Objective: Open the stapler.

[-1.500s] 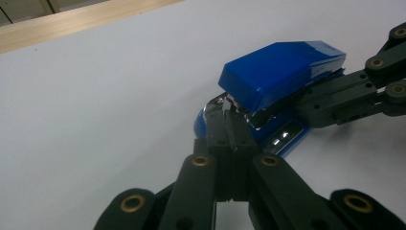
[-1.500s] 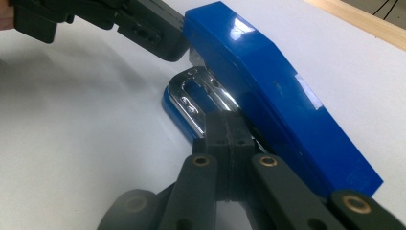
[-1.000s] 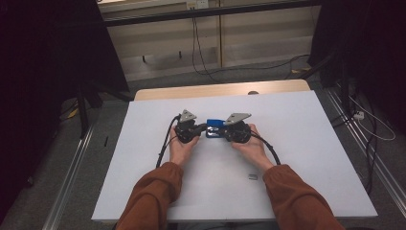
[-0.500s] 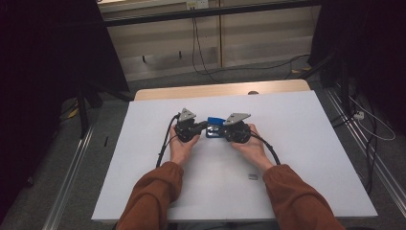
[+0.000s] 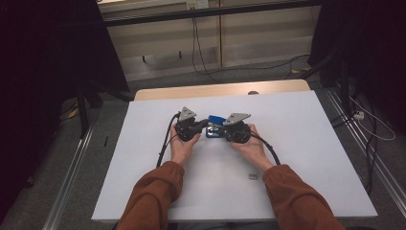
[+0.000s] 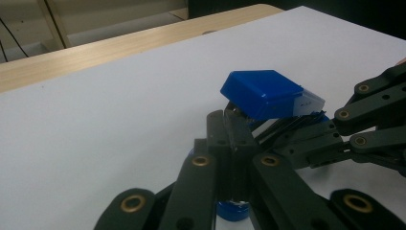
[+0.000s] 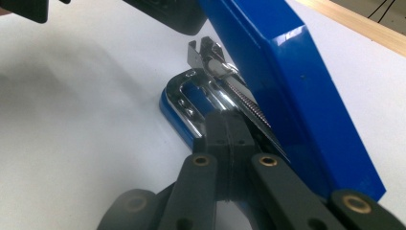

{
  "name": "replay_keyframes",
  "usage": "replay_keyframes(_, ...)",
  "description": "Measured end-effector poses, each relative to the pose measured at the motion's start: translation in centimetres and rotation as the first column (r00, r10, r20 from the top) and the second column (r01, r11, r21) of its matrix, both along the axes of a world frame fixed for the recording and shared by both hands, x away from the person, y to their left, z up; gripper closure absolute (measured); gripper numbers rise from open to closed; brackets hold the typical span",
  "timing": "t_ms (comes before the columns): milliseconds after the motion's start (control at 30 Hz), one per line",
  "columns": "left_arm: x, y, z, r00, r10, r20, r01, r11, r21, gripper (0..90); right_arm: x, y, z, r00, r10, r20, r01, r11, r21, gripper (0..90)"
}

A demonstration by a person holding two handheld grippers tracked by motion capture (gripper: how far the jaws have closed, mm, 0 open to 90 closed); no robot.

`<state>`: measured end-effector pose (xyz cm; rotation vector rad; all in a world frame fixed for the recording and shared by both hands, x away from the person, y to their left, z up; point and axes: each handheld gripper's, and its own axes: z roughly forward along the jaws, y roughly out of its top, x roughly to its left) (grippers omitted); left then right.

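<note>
White sheeting covers the table point(image 5: 306, 158), a strip of bare wood showing at the far edge, dark curtains and trailing cables beyond. At the middle of it, two hands in rust-coloured sleeves have brought both tools together on one small object: a blue stapler point(image 5: 216, 119).

And it is open! The blue top cover point(image 6: 262, 92) stands tilted up, the chrome staple channel point(image 7: 225, 76) is exposed beneath it, and the blue base point(image 7: 173, 111) sits flat on the sheet. The left gripper point(image 6: 233, 125) has its jaws pressed together at the metal just under the raised cover; whether they pinch that metal or merely touch it cannot be told. The right gripper point(image 7: 229, 125), coming from the opposite side, is likewise closed, its tips against the chrome rail beside the cover.

So the opening looks done, judging by that lifted lid. What seems left is work on the channel itself, then shutting the cover. A small grey piece point(image 5: 253, 177) lies apart, near the right forearm, untouched.
</note>
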<state>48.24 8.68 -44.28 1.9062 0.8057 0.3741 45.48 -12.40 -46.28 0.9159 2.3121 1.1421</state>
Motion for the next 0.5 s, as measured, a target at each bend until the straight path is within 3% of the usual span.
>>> replay_keyframes(500, 0.02, -0.01, 0.09, 1.0, -0.002, 0.008, 0.002, 0.9999, -0.013, 90.0, -0.11, 0.13, 0.04, 0.9999, -0.004, 0.013, 0.004, 1.0, -0.012, 90.0)
